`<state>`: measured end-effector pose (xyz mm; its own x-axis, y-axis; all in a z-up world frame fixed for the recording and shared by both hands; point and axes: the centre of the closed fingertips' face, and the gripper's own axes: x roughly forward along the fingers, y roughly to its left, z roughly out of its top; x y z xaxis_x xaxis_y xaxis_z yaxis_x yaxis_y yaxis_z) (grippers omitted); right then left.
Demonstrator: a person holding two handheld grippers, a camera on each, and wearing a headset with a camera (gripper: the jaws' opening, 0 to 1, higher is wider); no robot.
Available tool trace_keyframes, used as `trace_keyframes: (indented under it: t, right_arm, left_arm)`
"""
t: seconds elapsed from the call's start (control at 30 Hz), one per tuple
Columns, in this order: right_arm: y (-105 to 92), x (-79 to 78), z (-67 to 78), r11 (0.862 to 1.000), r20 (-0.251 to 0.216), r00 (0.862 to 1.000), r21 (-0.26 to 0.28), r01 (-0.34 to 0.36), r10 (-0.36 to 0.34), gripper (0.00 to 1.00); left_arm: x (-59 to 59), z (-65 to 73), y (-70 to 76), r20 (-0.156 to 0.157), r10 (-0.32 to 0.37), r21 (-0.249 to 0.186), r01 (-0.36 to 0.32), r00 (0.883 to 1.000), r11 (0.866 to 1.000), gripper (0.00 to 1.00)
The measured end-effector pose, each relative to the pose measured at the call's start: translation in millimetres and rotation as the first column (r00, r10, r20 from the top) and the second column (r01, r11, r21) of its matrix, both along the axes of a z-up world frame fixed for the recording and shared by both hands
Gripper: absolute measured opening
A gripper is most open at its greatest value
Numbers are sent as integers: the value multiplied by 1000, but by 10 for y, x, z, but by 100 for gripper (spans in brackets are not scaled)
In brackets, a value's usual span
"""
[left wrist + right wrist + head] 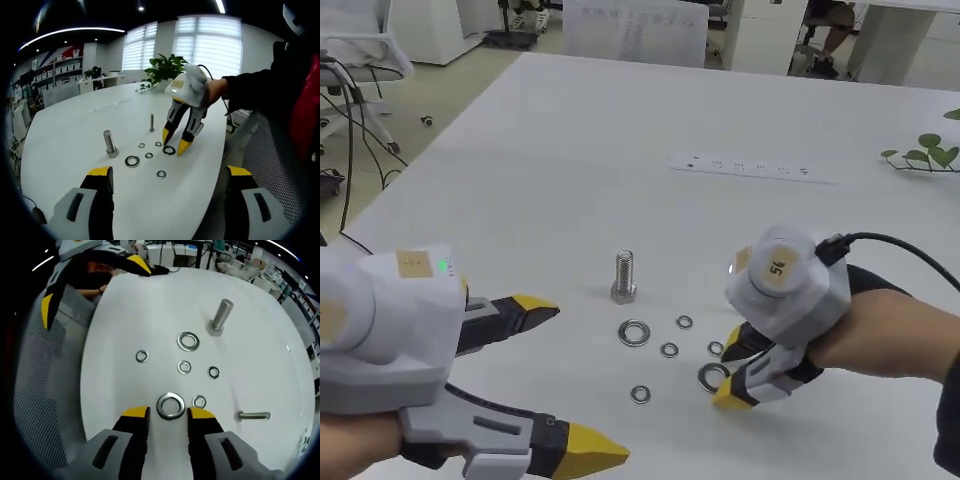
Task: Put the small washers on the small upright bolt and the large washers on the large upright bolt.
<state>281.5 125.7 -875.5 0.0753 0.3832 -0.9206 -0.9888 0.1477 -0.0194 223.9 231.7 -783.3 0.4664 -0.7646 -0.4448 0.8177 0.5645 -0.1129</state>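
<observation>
**Fingers (136, 416) of right gripper (168, 415) spread around a large washer (171, 406)**

Right jaws are apart, with one yellow tip on each side of the ring at bottom centre of the right gripper view. The gap looks a little wider than the ring, so nothing is pinched. The washer lies flat on the white table (570, 150). In the head view it sits right of centre, low in the frame, under the gripper's tips.

One small washer (199, 401) lies just beside the ring, close to the right-hand tip.

Left gripper (573, 382) is at lower left of the head view. Its jaws are wide apart and hold nothing, well clear of the parts.

Large bolt (624, 277) stands upright at centre frame. A second large washer (634, 332) lies just below it, and the other small washers (669, 350) are loose nearby. Small bolt (151, 122) is thin and upright, beyond the washers in the left gripper view. I see no washer on either bolt.

Handling, as a judgement:
- The ring looks like thin, stiff, smooth metal and is probably light.
- Lying flat on a slick top, it offers little edge and is likely to skate or flip when squeezed.
- The best hold is across the outer rim at opposite points, with the tips low against the table and the jaws closing slowly.
- The hole should stay unobstructed so the ring can drop over the large bolt.
- The small neighbour could get caught in the pinch.
</observation>
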Motion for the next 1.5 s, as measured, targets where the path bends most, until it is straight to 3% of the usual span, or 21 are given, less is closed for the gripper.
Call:
trace_keyframes:
  t: [0.2,0.5,1.03,1.27,1.5]
  right_arm:
    - [17,-4,2,1000,-10,1000,-16,-9,9,29]
    - [20,-15,-10,994,-23,998,-94,-56,54,26]
    - [14,-17,-34,958,-62,990,-254,-137,125,24]
    - [9,-28,-33,951,-60,990,-277,-140,128,23]
    - [3,-20,-28,957,-65,991,-260,-129,116,22]
  left_arm:
    - [-5,5,-3,1,-1,-1,1,1000,1000,92]
    - [-25,5,0,2,-2,-1,2,1000,1000,91]
    - [-45,-5,7,4,-3,1,3,1000,1000,91]
    - [-50,-9,0,3,-4,3,4,1000,1000,91]
    - [-48,2,0,8,-4,3,4,1000,1000,91]
